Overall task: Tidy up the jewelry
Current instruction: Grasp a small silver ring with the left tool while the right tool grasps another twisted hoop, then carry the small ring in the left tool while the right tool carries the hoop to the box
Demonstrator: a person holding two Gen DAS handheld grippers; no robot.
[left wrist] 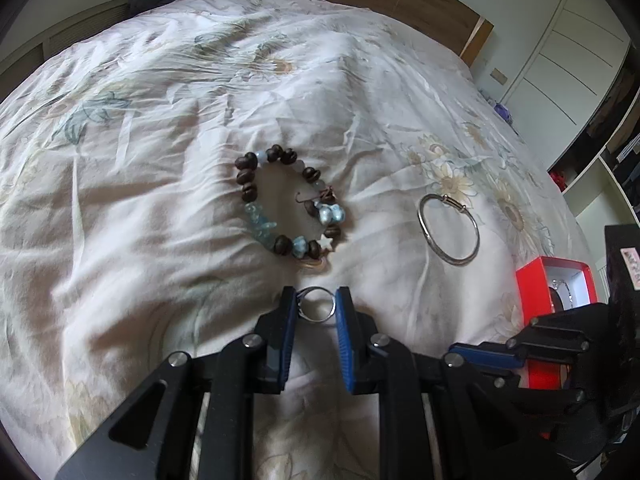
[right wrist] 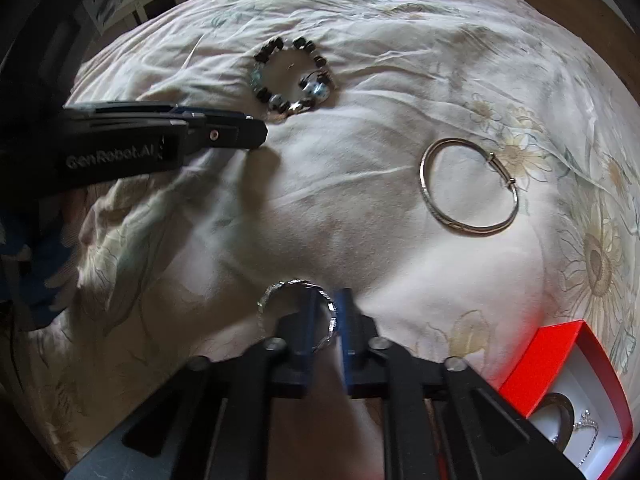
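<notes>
While your left gripper [left wrist: 315, 305] pinches a small ring [left wrist: 317, 307] between jaws set only a little apart, your right gripper [right wrist: 325, 316] has its jaws nearly closed on the rim of a sparkly bangle [right wrist: 297, 307]. Only a thin edge is caught there, so the bangle could twist or slip out as you lift, and the soft bed [right wrist: 360, 208] could let it sink and snag. The ring sits at the very fingertips and could pop free if you loosen at all.

From the left view, the beaded bracelet [left wrist: 290, 208] lies at 12 o'clock and the plain bangle [left wrist: 449, 230] at 2, with the red box [left wrist: 530, 284] at 3. That view hides the sparkly bangle; the right view shows it, plus a chain [right wrist: 586, 430] inside the box at 4 o'clock. The right view hides the ring.
</notes>
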